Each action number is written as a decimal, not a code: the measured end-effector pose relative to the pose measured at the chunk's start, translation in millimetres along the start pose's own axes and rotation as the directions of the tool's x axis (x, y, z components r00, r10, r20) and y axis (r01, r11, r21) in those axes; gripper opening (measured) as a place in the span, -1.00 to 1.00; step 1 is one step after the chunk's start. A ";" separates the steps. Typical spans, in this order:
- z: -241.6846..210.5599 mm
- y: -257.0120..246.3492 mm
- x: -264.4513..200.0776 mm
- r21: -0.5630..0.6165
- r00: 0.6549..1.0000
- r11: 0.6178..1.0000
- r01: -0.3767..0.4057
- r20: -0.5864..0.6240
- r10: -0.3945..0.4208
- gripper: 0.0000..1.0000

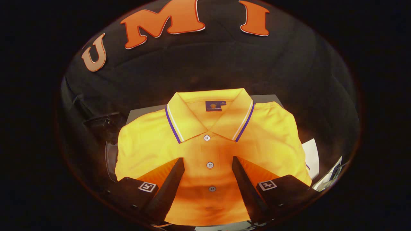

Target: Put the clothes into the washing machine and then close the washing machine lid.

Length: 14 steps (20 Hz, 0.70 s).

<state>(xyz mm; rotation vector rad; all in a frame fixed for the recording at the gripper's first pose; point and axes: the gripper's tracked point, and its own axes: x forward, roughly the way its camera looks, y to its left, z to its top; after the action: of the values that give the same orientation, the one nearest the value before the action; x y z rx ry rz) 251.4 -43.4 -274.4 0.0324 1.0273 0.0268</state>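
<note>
While the hand-held gripper (208, 163) hangs over it with its fingers spread wide and nothing between them pressed, a folded polo shirt (208, 150) lies flat on a grey bench (266, 98), whose surface shows as a pale strip past the collar and at the shirt's far corners. Bright yellow-orange cloth makes up the shirt, folded into a neat rectangle with the sleeves tucked under, front side up. Its collar (208, 118) lies open and flat, pointing away from the fingers, each wing edged with a thin white stripe and a dark purple stripe. Inside the neck sits a small dark blue label (215, 106). Down the placket run three pale buttons (210, 165) in a line: one at the base of the collar, one level with the fingertips, one lower between the fingers. Both fingers (173, 183) sit above the chest of the shirt, one to each side of the placket, casting darker orange shadow on the cloth beside them; whether their tips touch the fabric cannot be told. White paper-like sheets (310, 157) lie just beside the shirt's right edge, and a dark object (106, 123) with a curved clear rim stands near its left shoulder, too dim to identify.
</note>
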 end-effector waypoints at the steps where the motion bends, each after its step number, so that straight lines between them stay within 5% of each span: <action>1: 0.0 0.9 -1.3 -0.010 1.000 1.000 -0.008 -0.021 0.008 0.96; 8: 4.1 5.9 -3.9 -0.035 0.997 0.997 -0.062 -0.050 0.060 0.04; 11: 11.7 13.5 -5.9 0.040 0.994 0.994 -0.106 -0.007 0.106 -0.63; 14: 8.5 12.6 -6.8 0.080 0.991 0.989 -0.127 0.051 0.123 -0.64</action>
<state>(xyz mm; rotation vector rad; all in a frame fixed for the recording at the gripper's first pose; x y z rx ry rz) 255.1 -31.2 -263.7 0.1727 0.9789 0.0972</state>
